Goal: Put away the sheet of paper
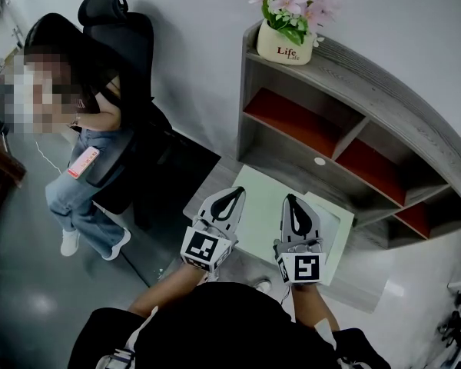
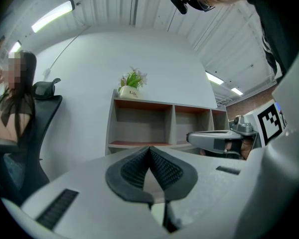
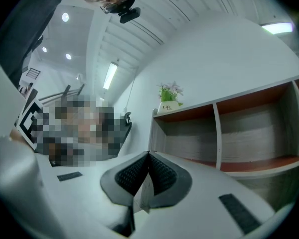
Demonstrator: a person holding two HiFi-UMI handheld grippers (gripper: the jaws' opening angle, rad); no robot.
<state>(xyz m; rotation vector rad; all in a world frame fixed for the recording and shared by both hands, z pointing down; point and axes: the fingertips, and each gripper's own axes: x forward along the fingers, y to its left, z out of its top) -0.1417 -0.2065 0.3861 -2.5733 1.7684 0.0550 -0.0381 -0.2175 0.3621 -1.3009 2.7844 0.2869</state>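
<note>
Paper in the head view: the pale green rectangular sheet of paper (image 1: pixel 263 206) lies flat between your left tongs (image 1: pixel 232 196) and right tongs (image 1: pixel 293 204), just before the grey wooden shelf unit (image 1: pixel 384 98). Left gripper view: your left tongs are clenched on the sheet's edge. Right gripper view: your right tongs grasp its other side, the sheet edge-on between the pads.
</note>
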